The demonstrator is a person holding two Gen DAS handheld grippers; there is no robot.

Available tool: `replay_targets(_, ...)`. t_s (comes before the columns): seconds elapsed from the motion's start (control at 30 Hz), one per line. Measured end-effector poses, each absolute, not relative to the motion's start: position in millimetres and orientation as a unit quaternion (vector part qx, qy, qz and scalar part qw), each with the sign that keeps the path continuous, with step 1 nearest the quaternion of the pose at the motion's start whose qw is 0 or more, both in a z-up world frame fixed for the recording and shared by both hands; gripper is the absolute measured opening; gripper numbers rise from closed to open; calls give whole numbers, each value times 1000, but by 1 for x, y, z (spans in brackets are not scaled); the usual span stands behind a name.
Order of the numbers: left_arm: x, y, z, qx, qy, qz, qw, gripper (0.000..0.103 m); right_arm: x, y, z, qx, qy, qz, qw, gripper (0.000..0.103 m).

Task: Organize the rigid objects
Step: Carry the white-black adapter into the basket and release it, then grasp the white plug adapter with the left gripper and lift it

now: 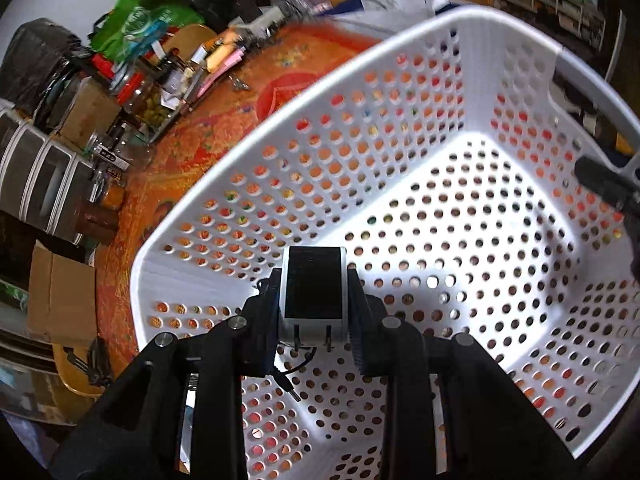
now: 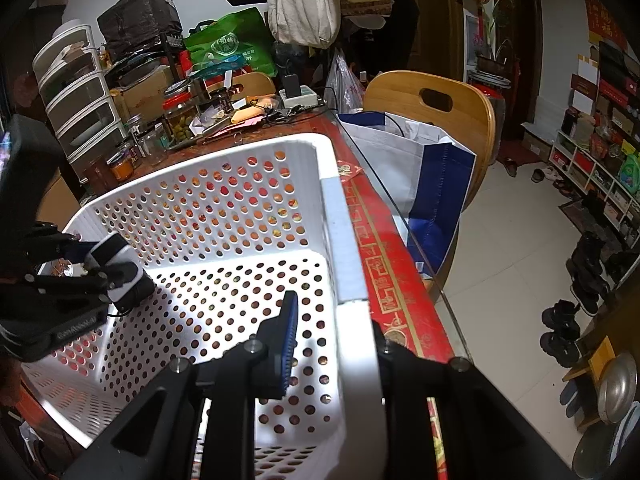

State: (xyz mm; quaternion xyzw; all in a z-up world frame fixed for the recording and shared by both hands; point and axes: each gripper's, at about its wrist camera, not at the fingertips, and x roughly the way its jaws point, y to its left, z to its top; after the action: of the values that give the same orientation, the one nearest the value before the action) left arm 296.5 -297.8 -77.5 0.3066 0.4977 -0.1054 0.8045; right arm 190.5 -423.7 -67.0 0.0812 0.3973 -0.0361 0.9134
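Observation:
A white perforated plastic basket [image 1: 500,28] stands on the red patterned table; it also shows in the right wrist view [image 2: 344,240]. My left gripper [image 1: 314,304] is shut on a small white and black device [image 1: 312,292] with a thin dangling cable, held inside the basket above its floor. The same device [image 2: 116,268] shows at the left in the right wrist view. My right gripper [image 2: 332,332] straddles the basket's near right wall, one finger [image 2: 286,332] inside and one outside, touching the rim. A tip of it shows in the left wrist view [image 1: 600,178].
Jars [image 2: 180,116], a drawer unit [image 2: 76,92], boxes and bags crowd the table's back left. A wooden chair [image 2: 436,100] with a blue and white bag [image 2: 432,168] stands at the table's right edge [image 2: 400,280]. Shoes and shelves lie on the floor beyond.

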Motion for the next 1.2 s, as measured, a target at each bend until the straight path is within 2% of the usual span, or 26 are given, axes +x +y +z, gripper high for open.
replay_targets(0.3, 309, -308, -104, 342, 546, -126, 754, 29, 192, -423, -67, 81, 398, -36, 913, 21)
replay_targets(0.33, 308, -309, -104, 344, 544, -128, 755, 33, 192, -423, -67, 82, 398, -36, 913, 21)
replay_targets(0.4, 307, -309, -98, 338, 531, -142, 764, 49, 192, -423, -67, 81, 400, -38, 912, 21)
replay_targets(0.43, 306, -307, -92, 326, 523, -152, 773, 62, 192, -422, -67, 80, 401, -38, 912, 21)
replay_targets(0.47, 305, -303, -83, 307, 512, -164, 785, 68, 193, -422, -67, 79, 402, -38, 911, 21)
replay_targets(0.53, 299, -285, -58, 275, 483, -181, 811, 69, 193, -422, -67, 78, 404, -38, 911, 21)
replay_targets(0.6, 286, -256, -27, 247, 443, -174, 844, 74, 194, -422, -67, 77, 406, -37, 910, 21)
replay_targets(0.67, 272, -215, 6, 218, 402, -151, 876, 91, 194, -421, -67, 75, 407, -37, 909, 21)
replay_targets(0.73, 260, -164, 34, 181, 372, -125, 902, 103, 195, -421, -67, 73, 409, -37, 909, 21)
replay_targets(0.87, 261, -66, 44, 89, 396, -94, 909, 103, 195, -421, -67, 71, 408, -37, 909, 21)
replay_targets(1.0, 286, 0, -5, 50, 444, -25, 894, 103, 195, -421, -67, 72, 409, -37, 909, 21)
replay_targets(1.2, 329, 15, -82, 57, 488, -28, 870, 103, 195, -423, -66, 71, 410, -36, 909, 21)
